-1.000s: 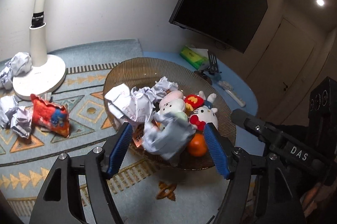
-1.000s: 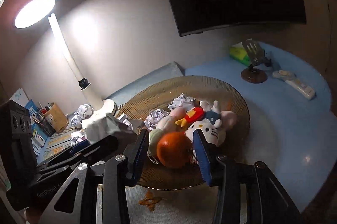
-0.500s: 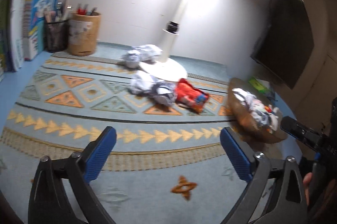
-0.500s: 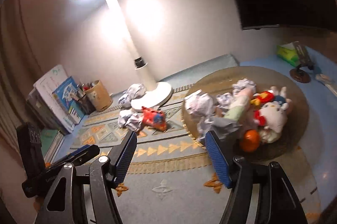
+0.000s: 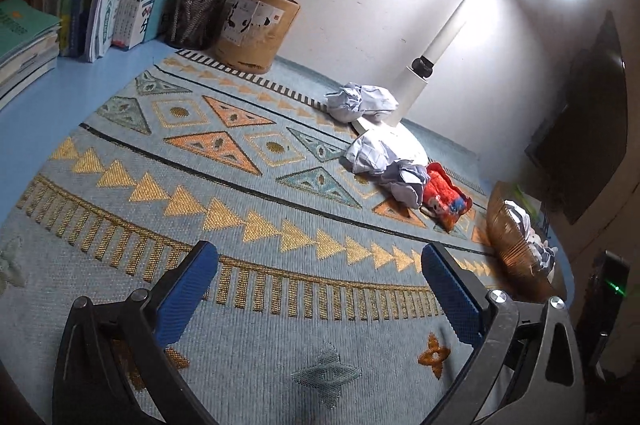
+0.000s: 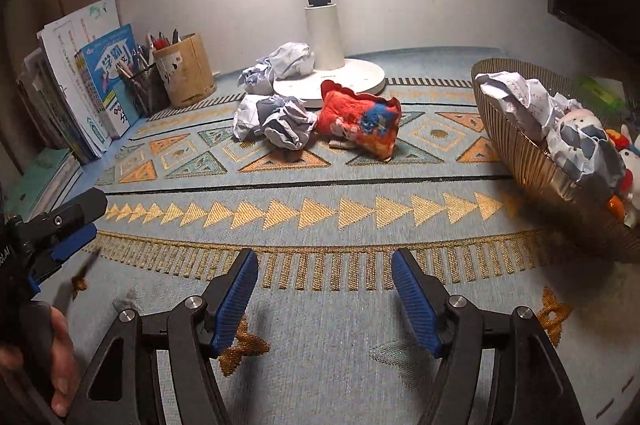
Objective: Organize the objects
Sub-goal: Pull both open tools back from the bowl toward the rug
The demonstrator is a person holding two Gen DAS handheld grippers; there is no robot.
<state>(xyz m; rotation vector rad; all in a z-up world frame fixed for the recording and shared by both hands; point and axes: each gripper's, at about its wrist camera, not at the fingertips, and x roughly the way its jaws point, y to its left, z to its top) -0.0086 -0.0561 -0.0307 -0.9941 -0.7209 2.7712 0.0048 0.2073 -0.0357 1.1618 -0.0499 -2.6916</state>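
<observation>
Between claws, bare mat.

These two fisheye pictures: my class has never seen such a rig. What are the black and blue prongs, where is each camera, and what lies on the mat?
Each picture comes from a camera on a hand-held gripper, looking along its two blue-padded fingers. One view shows the left gripper, the other the right gripper; both are open and hold nothing. On the patterned mat lie crumpled paper balls and a red plush toy beside a lamp base. A ribbed bowl at the right holds paper and small toys.
</observation>
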